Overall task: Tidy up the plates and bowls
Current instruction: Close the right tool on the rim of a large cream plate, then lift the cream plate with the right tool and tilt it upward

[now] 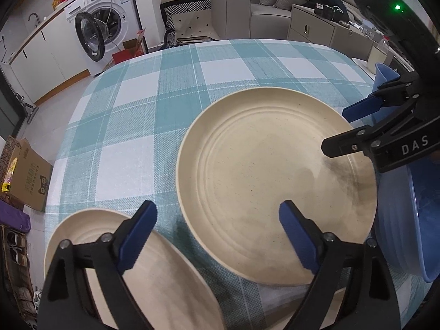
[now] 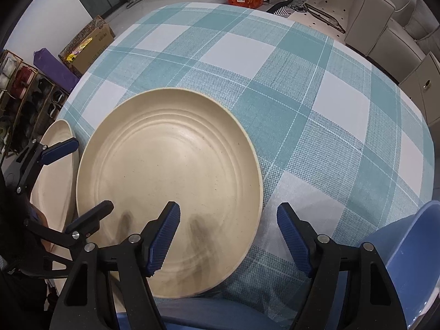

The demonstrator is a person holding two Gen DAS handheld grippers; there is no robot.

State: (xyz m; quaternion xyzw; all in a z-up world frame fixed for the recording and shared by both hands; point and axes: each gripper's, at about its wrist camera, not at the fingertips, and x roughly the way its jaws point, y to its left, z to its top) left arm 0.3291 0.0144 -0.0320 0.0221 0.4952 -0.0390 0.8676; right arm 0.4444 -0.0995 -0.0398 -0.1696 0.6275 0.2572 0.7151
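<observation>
A large beige plate (image 1: 275,187) (image 2: 170,187) lies flat on the checked tablecloth (image 1: 165,110). A smaller beige plate (image 1: 154,269) (image 2: 55,165) sits just left of it. My left gripper (image 1: 220,236) (image 2: 77,181) is open, one finger over the small plate and the other over the large one, holding nothing. My right gripper (image 2: 229,236) (image 1: 343,126) points down, also open. The large plate's right rim lies between its fingers without the pads pressing on it. A blue bowl (image 1: 407,220) (image 2: 412,261) stands to the right of the large plate.
A second blue vessel (image 1: 385,77) stands farther back at the table's right edge. The edge of a blue dish (image 2: 206,313) shows at the bottom of the right wrist view. Beyond the table are a washing machine (image 1: 104,27), a sofa (image 1: 275,0) and cardboard boxes (image 1: 30,178).
</observation>
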